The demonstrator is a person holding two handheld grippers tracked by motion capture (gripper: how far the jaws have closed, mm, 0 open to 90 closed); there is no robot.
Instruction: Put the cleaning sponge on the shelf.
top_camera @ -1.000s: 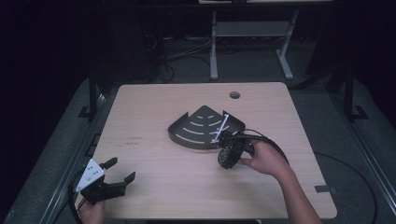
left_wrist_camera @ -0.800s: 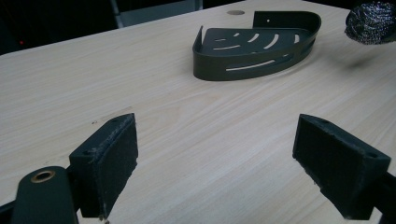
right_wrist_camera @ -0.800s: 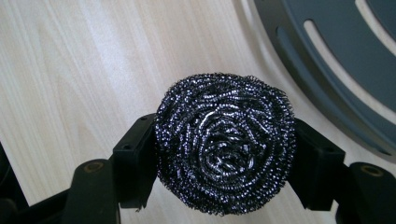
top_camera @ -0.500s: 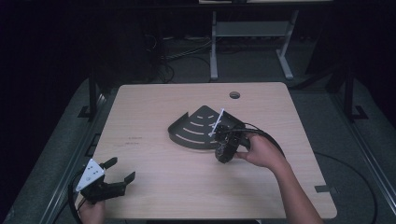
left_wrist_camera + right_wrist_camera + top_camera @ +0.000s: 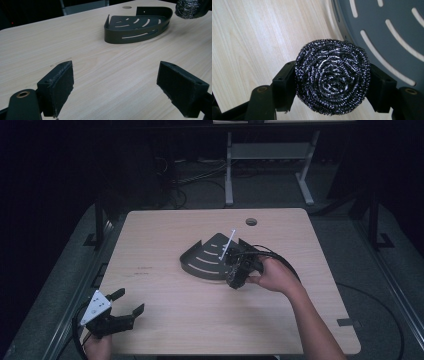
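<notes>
Right gripper view shows the right gripper [image 5: 332, 82] clamping a steel wool scourer [image 5: 332, 79] between its jaws just over the curved edge of the dark slotted corner shelf [image 5: 392, 32] on the wooden table [image 5: 165, 235], while the left gripper [image 5: 131, 303] rests wide apart near the table's front-left corner.

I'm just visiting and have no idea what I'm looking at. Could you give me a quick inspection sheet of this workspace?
Surface: pale wood table with a round hole near its far edge.
Job's things: dark slotted corner shelf lying flat; steel wool scourer.
Clutter: nothing seen.
Grippers: left tool open over the near left corner; right tool shut on the scourer, at the shelf's edge.
Cables: black cable trailing from the right tool.
Surroundings: dark floor, white metal frame behind the table.
</notes>
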